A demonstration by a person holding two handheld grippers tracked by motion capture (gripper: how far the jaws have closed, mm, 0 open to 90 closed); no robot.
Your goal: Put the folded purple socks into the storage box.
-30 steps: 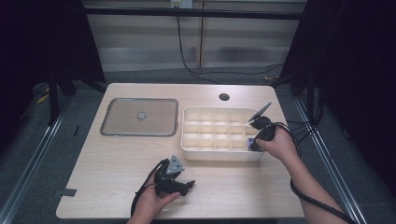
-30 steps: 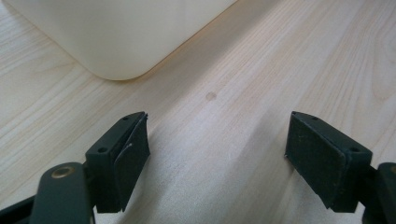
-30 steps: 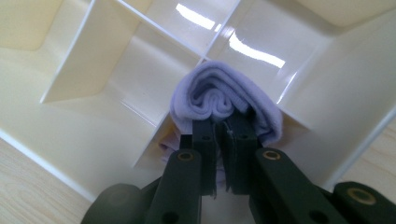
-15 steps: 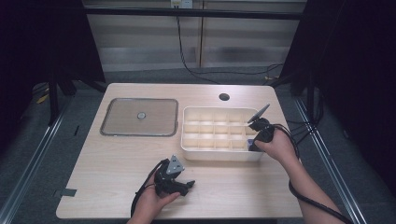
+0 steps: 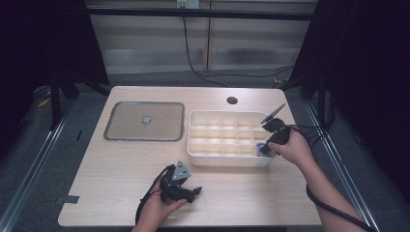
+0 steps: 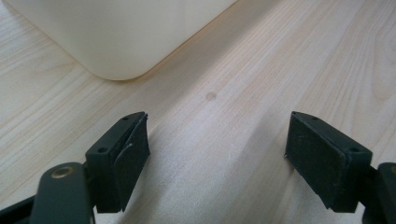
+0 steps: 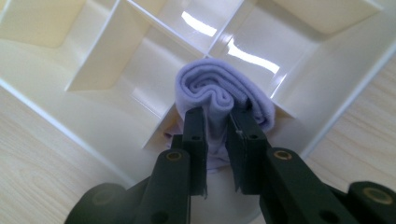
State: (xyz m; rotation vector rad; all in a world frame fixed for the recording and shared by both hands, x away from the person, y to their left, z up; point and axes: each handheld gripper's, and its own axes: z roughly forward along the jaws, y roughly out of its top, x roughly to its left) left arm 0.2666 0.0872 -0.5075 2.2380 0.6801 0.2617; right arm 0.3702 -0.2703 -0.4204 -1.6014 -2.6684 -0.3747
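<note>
The right hand-held gripper (image 5: 267, 148) dips into the near right corner compartment of the white divided tray (image 5: 227, 162), its jaws pinching a rolled lilac cloth (image 7: 224, 100) and just now easing apart a little, the roll between them. That cloth sits hard against the compartment's walls, with the tray's outer rim just beside it and bare bench (image 5: 251, 193) beyond. The left hand-held gripper (image 5: 193, 193) rests on the near part of the bench, jaws spread wide with nothing between them — open wood all round it, the tray's rounded corner (image 6: 116, 70) a little ahead. One tray, one cloth, one flat lid with a small knob (image 5: 145, 121) to the tray's left, two grippers.
</note>
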